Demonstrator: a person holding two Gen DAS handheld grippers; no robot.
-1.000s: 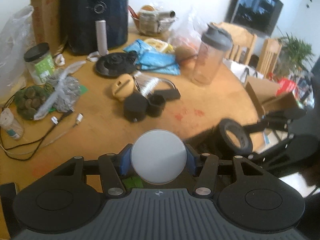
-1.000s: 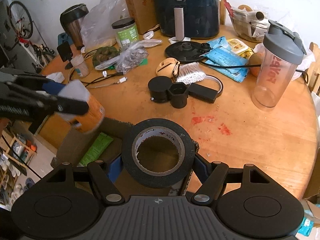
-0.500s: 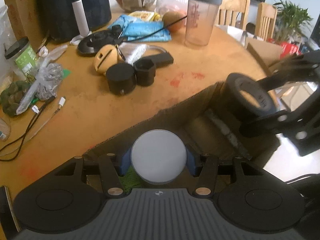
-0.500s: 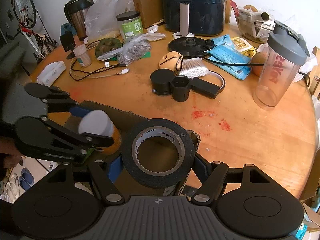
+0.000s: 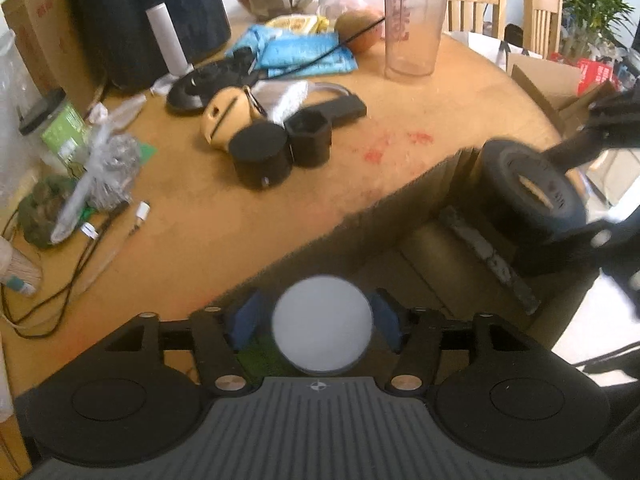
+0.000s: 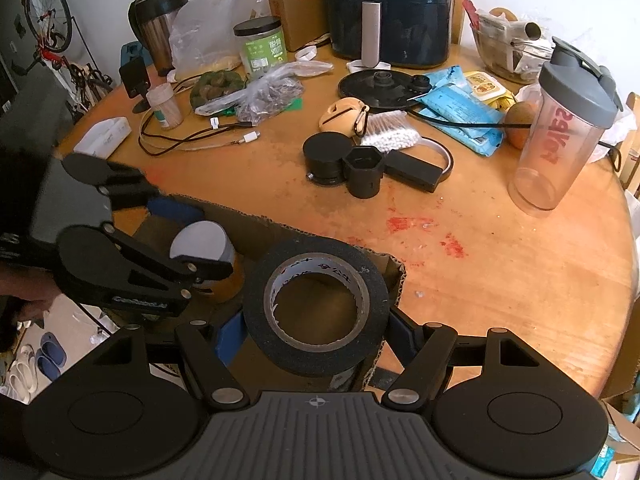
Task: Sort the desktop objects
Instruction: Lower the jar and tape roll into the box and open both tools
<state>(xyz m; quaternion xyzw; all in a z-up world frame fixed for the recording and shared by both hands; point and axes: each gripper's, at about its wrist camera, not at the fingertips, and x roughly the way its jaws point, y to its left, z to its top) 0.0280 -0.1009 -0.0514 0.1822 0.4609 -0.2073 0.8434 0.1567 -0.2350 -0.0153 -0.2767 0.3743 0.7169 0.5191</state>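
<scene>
Behind cardboard box point(image 6: 256, 216): black cylinders point(image 6: 324, 159) & shaker bottle point(image 6: 560, 136) on table point(image 6: 500, 280).

Two black pots point(image 6: 325, 157), one shaker point(image 6: 560, 132)

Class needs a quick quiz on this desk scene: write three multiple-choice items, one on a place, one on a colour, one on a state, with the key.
1. Where is the tape roll?
A. on the air fryer
B. over the box
C. beside the kettle

2. What colour is the shaker lid?
A. grey
B. red
C. white

3. What state is the right hand-held gripper in?
A. open, empty
B. shut on a cable
C. shut on the tape roll

Key:
1 B, the roll hangs above the box's open top at the table edge.
2 A, the lid is plainly grey.
3 C, its pads press the roll's sides and carry it.
</scene>
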